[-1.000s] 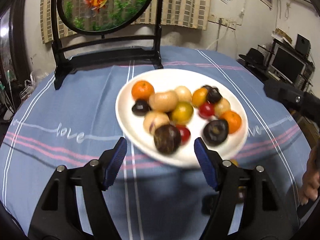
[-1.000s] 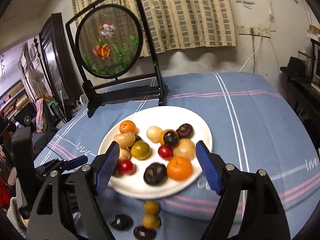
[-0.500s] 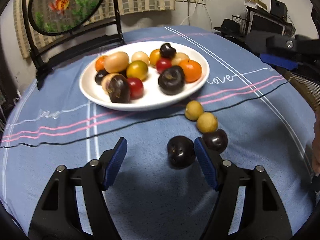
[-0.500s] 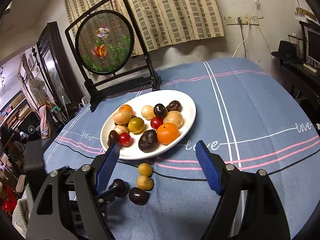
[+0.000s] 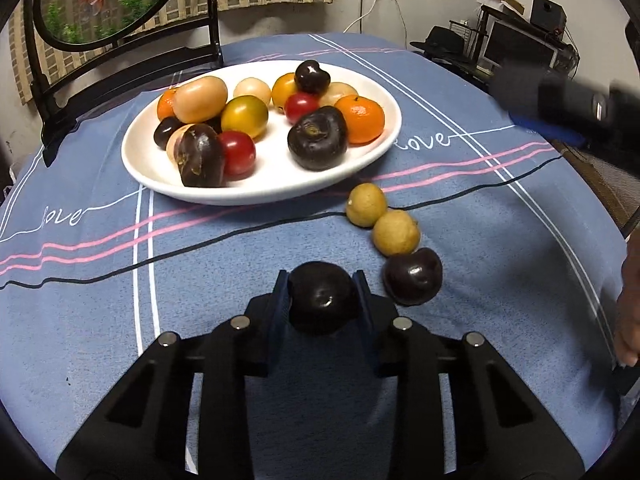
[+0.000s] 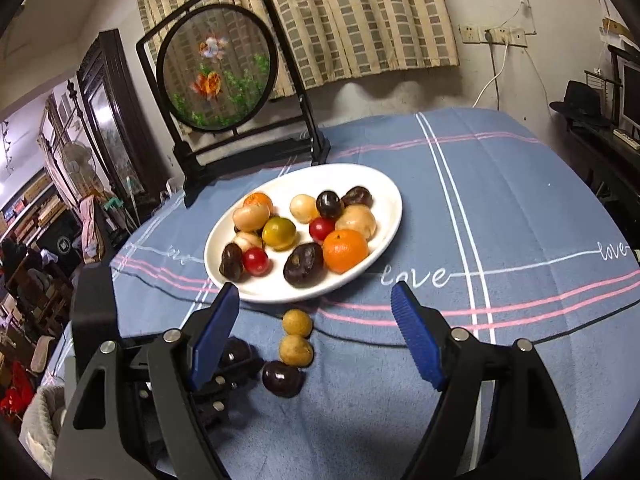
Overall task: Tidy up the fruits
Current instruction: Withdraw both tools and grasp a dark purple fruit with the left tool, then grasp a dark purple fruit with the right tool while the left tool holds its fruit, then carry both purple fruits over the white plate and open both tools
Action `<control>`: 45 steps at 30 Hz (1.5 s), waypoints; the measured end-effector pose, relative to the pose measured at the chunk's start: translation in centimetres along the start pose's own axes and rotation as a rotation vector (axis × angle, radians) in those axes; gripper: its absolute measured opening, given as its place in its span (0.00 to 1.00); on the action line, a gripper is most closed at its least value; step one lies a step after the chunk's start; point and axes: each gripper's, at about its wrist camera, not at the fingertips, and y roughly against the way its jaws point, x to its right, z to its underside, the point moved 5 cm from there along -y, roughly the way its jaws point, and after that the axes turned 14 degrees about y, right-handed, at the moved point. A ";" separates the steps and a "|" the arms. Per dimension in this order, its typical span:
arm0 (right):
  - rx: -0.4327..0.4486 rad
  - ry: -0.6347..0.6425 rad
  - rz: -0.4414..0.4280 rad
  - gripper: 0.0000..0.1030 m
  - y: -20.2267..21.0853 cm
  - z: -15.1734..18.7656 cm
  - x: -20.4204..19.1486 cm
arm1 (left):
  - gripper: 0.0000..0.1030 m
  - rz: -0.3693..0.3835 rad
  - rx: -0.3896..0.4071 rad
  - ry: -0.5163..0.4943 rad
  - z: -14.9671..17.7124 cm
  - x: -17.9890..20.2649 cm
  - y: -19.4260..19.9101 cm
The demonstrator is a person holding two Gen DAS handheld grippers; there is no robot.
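Now the blue tablecloth (image 5: pixel 100 300) fills most of both views, crossed by white and pink stripes and the word "love". At about eleven o'clock in my right view stands a black framed round screen (image 6: pixel 216 68) with goldfish on it, at the far edge of the cloth. Nearer, at twelve o'clock from my right jaws, sits the white plate (image 6: pixel 384 196) heaped with fruit: an orange (image 6: pixel 345 250) at its near right, dark plums, red and yellow-green tomatoes, and pale round fruits behind them. On the cloth just in front of the plate, four fruits curve in a line, each close against the next: two small yellow fruits (image 5: pixel 366 205), then a loose dark plum (image 5: pixel 413 282), then the dark plum I hold (image 5: pixel 323 298). My left gripper (image 5: pixel 322 300) is closed tight on that last plum, a blue pad pressed against each side, low over the cloth at six o'clock in my left view; whether the plum rests on the cloth I cannot tell. My right gripper (image 6: pixel 316 328) stands wide apart with nothing between its pads, hanging over the cloth near the two yellow fruits. A bit of hand (image 5: pixel 628 300) shows at three o'clock in the left view.
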 end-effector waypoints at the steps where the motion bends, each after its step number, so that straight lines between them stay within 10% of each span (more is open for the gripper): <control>1: -0.019 0.010 -0.001 0.76 -0.2 0.4 -0.3 | 0.31 -0.004 0.004 0.011 -0.2 -0.3 0.2; 9: -0.140 0.191 0.039 0.72 -1.7 4.5 -4.7 | 0.31 -0.053 0.088 0.118 -2.1 -3.9 2.3; 12: -0.178 0.249 0.034 0.55 -2.9 5.2 -6.0 | 0.31 -0.059 0.101 0.132 -2.4 -4.4 2.7; 30: -0.234 0.200 0.009 0.30 -5.0 5.5 -5.4 | 0.31 -0.047 0.090 0.132 -2.3 -4.2 2.4; 45: -0.074 0.103 0.020 0.30 -4.5 -3.9 -0.8 | 0.31 -0.095 0.183 0.118 -10.9 -3.4 2.5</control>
